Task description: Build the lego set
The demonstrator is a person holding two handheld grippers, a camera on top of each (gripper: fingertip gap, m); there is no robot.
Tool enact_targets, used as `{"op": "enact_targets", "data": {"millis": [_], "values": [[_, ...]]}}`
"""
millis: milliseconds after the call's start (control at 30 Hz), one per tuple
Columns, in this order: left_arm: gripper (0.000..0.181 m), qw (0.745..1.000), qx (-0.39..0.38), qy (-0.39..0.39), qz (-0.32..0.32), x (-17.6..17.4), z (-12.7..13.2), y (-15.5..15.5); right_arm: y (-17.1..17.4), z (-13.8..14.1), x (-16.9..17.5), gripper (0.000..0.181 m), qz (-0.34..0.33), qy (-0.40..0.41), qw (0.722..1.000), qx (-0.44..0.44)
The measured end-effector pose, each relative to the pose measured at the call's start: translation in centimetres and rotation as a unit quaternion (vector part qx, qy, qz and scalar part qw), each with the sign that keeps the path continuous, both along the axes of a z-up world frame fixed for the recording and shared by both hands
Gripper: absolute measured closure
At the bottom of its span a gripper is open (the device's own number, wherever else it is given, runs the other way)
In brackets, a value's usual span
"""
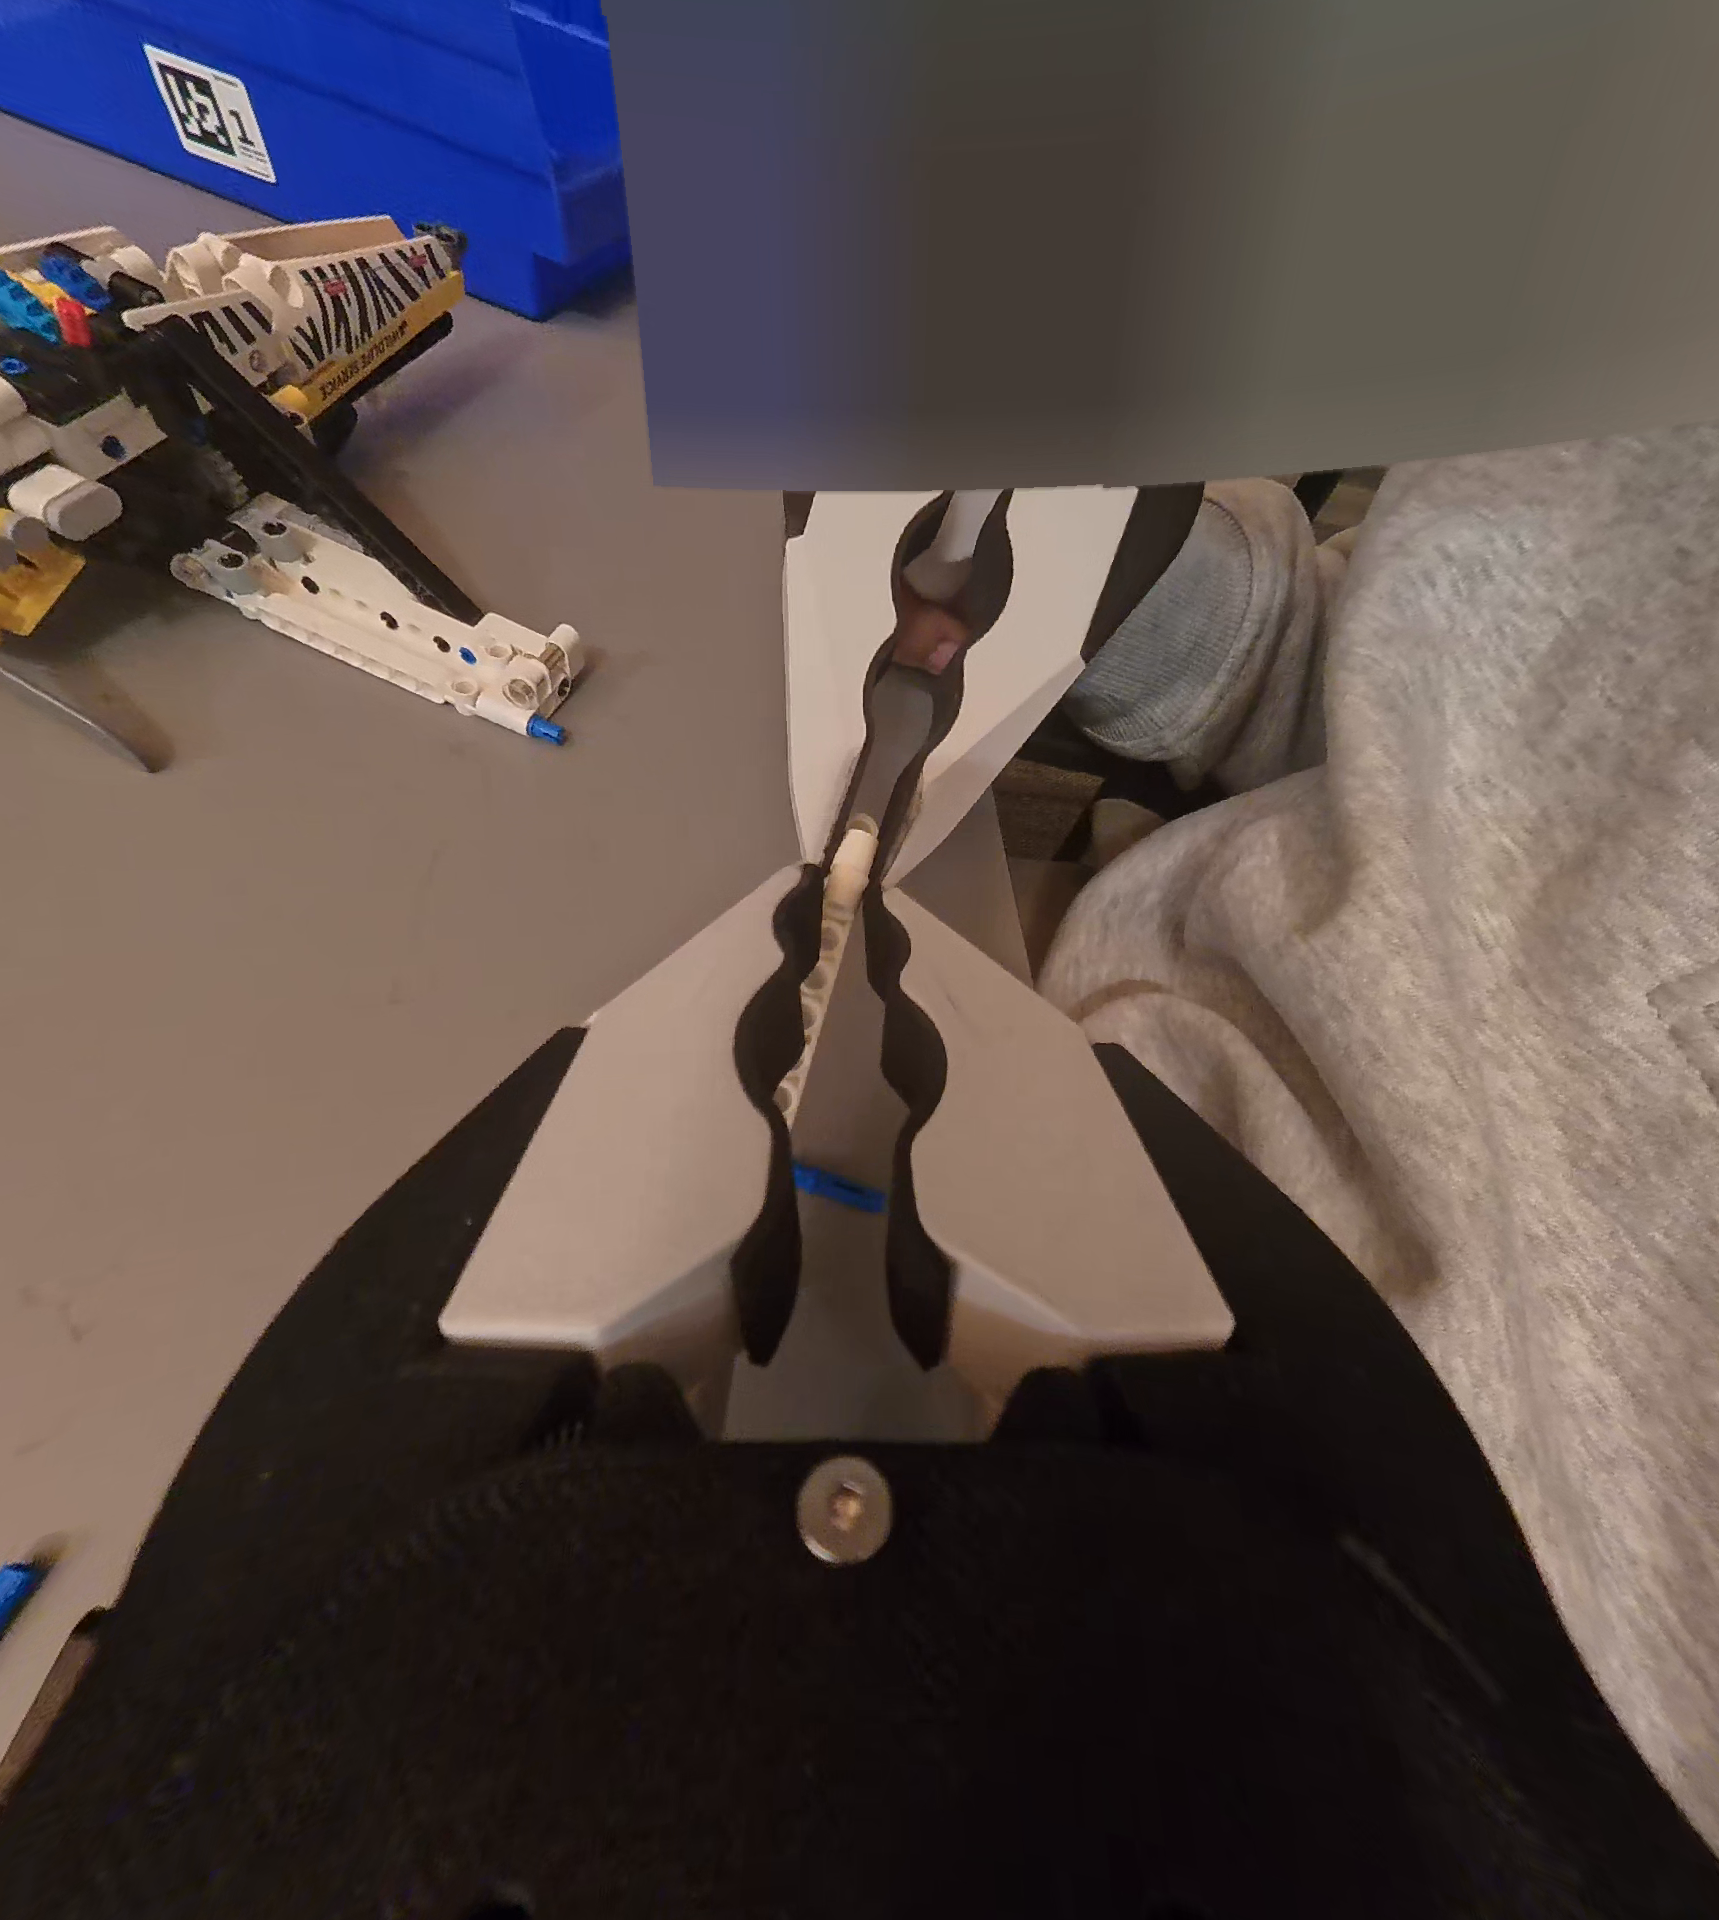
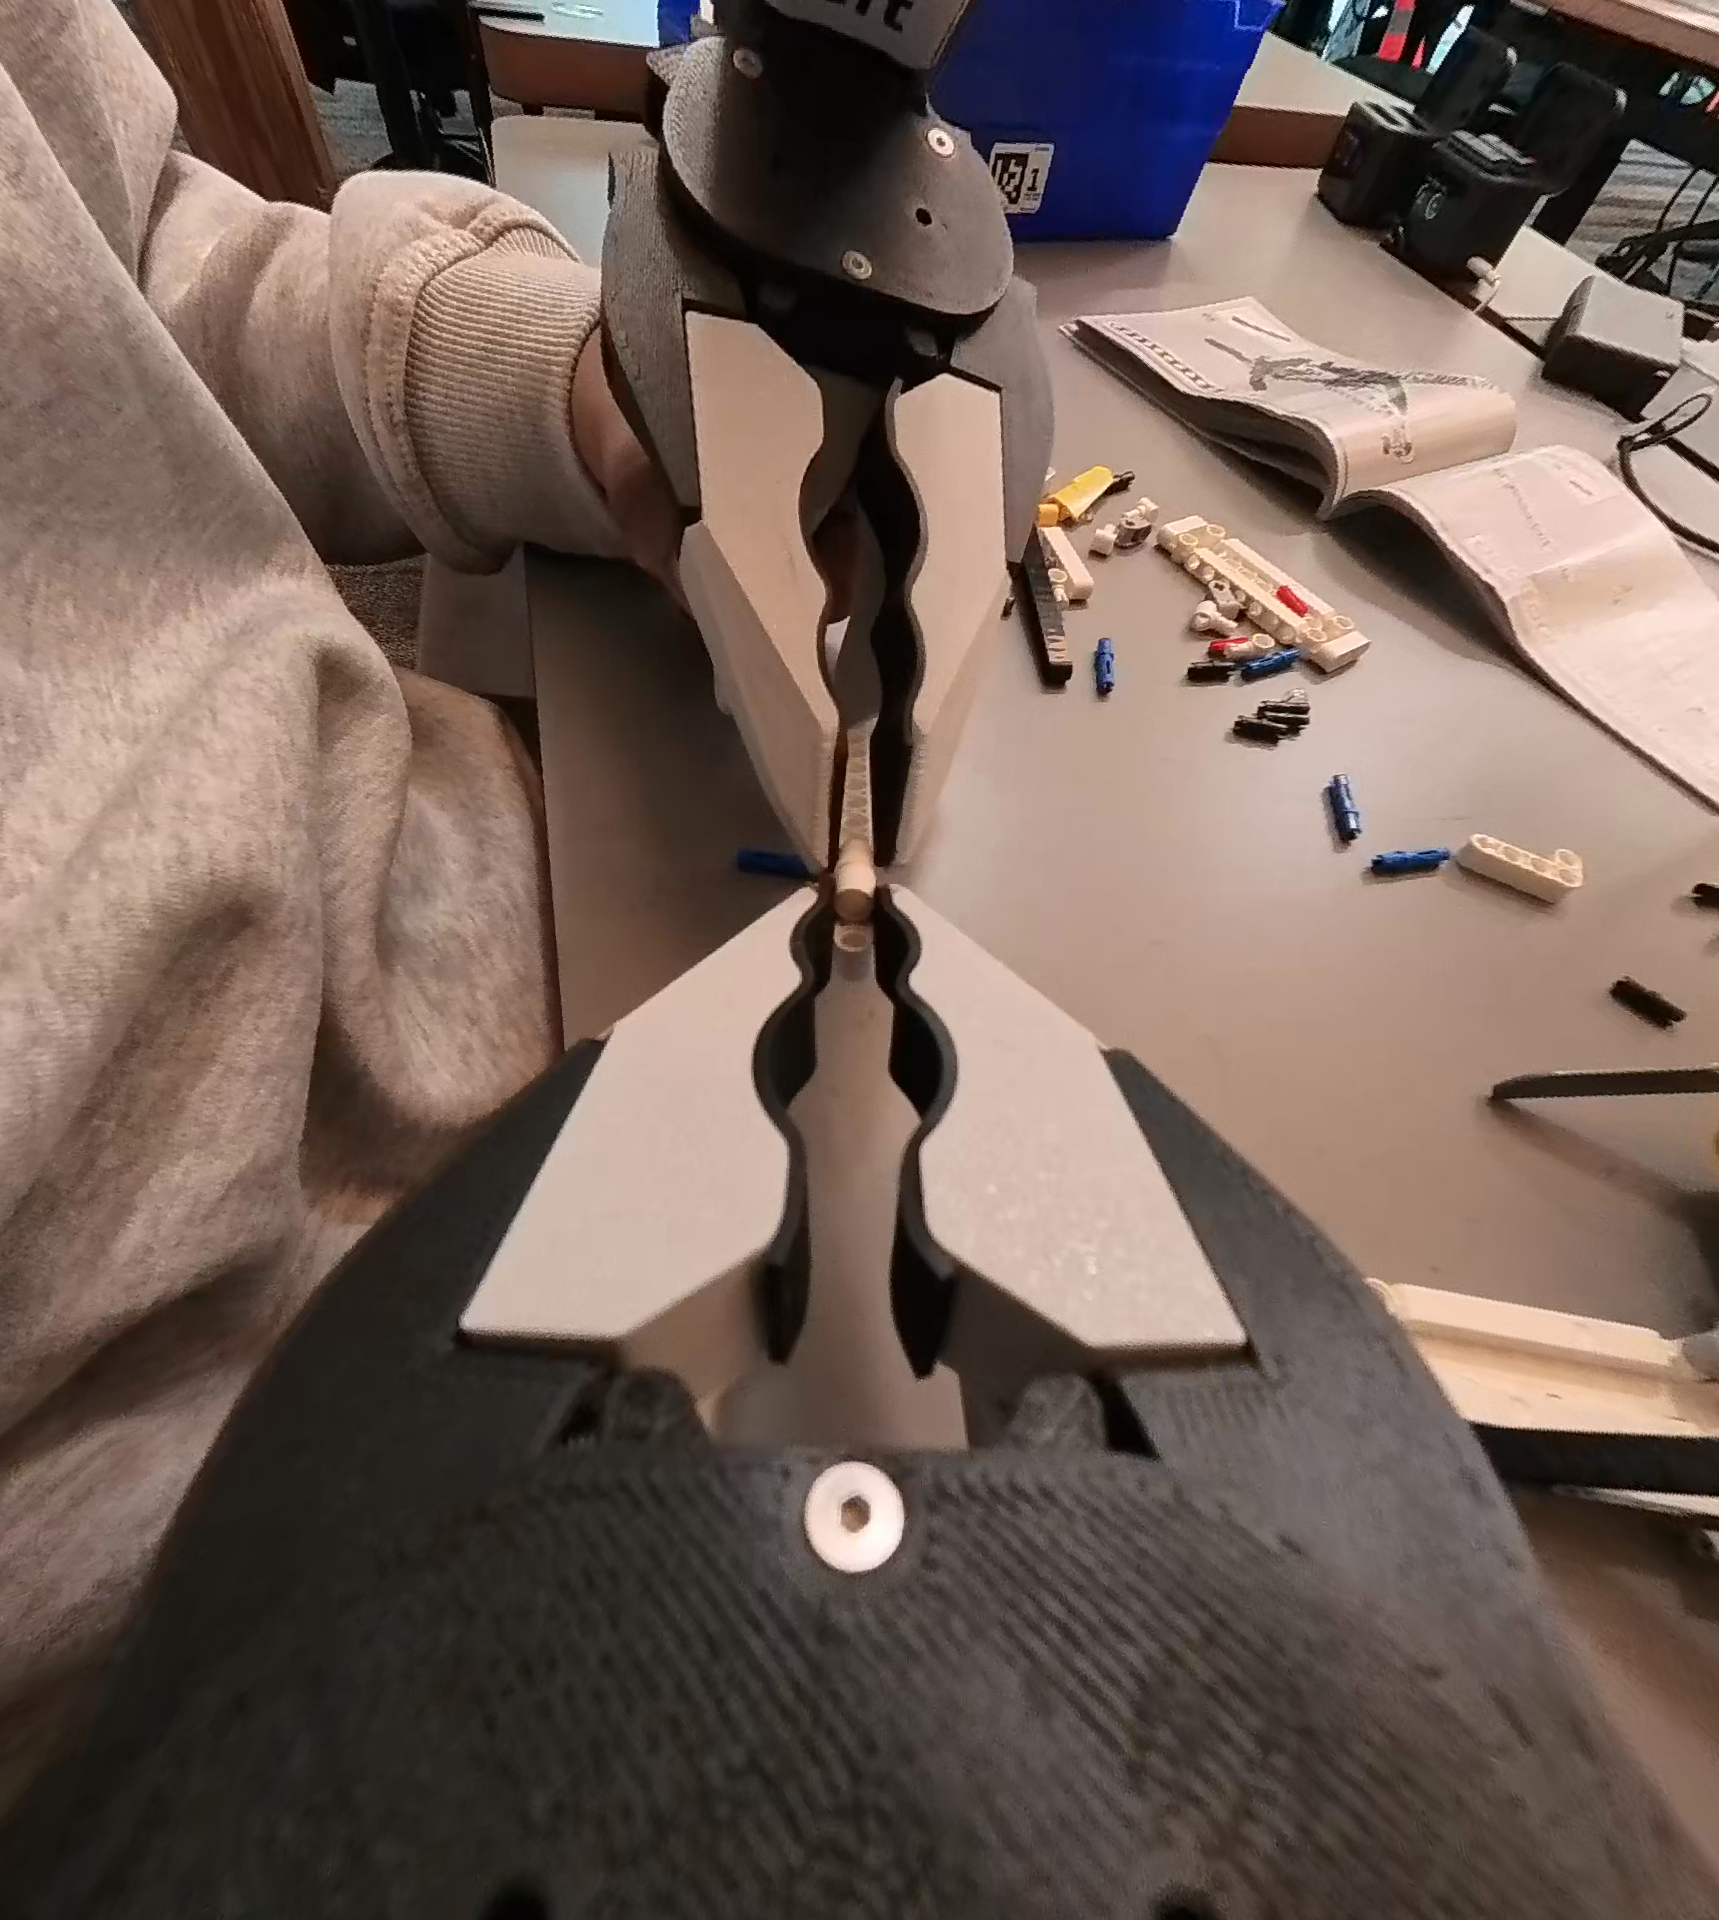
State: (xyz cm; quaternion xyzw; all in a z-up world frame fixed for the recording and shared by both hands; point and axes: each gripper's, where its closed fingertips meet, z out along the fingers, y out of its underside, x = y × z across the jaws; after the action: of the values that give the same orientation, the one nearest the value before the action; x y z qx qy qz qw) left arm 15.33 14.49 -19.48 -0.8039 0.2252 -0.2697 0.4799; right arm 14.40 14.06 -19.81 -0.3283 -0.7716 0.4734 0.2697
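A white beam (image 1: 822, 997) is pinched in the left gripper (image 1: 839, 883), its far end hidden betw. the fingers. A tan pin (image 2: 853, 883) is pinched at the tip of the right gripper (image 2: 850, 914), meeting the beam's end above the surface (image 2: 1198, 935). The model (image 1: 159, 436) is cut off at left; the upper view is blurred out.

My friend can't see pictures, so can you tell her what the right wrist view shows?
Two claws meet tip to tip above a grey table: the right claw pinches a small tan peg, and the left claw opposite grips a white beam with holes. Loose Lego pieces and an open instruction booklet lie to the right.
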Motion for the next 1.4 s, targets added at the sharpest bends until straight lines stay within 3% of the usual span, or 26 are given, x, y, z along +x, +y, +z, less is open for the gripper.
{"op": "enact_targets", "data": {"millis": [933, 1067, 1233, 1400], "values": [[0.178, 0.998, 0.022, -0.042, 0.036, 0.1, 1.2, 0.8, 0.6, 0.9, 0.1, 0.175, -0.013, 0.009, 0.999, -0.035], [0.163, 0.998, 0.045, -0.033, 0.037, 0.2, 1.6, 0.7, 1.0, 1.4, 0.0, 0.176, -0.019, 0.015, 0.998, -0.054], [0.157, 0.997, 0.038, -0.033, 0.053, -0.6, 1.5, 0.9, 0.9, 1.2, 0.0, 0.175, -0.017, 0.008, 0.999, -0.049], [0.153, 0.998, 0.018, 0.014, 0.055, -1.3, 0.2, 0.6, 0.9, 1.3, 0.1, 0.175, -0.014, 0.009, 0.998, -0.056]]}}
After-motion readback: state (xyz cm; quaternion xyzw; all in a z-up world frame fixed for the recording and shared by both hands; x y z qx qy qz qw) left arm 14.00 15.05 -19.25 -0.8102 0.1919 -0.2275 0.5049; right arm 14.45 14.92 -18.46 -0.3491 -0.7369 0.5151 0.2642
